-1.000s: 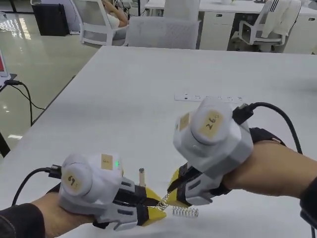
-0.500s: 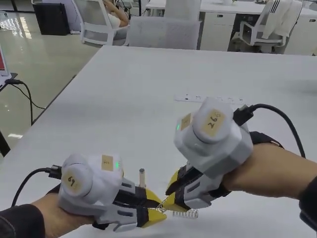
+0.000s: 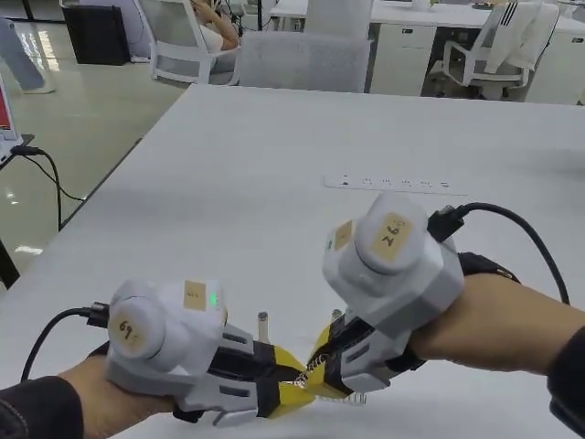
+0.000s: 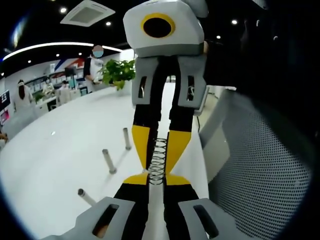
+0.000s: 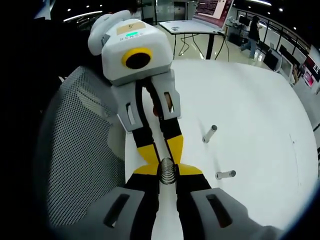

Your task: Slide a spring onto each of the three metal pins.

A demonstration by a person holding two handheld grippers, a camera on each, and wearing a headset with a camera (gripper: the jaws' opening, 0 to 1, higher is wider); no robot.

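The grippers have drawn together, tips now meeting. The right gripper (image 5: 167, 172) clamps the spring (image 4: 158, 157), near three bare pins (image 4: 108, 161). The left gripper (image 4: 156, 180) touches its end; I cannot tell whether it grips.

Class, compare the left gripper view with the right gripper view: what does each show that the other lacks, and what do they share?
The left gripper view has all three metal pins, a potted plant and the right gripper facing it. The right gripper view has two of them, plus the left gripper with its green light. Shared: the spring, clamped by both grippers' jaws, and the white table.
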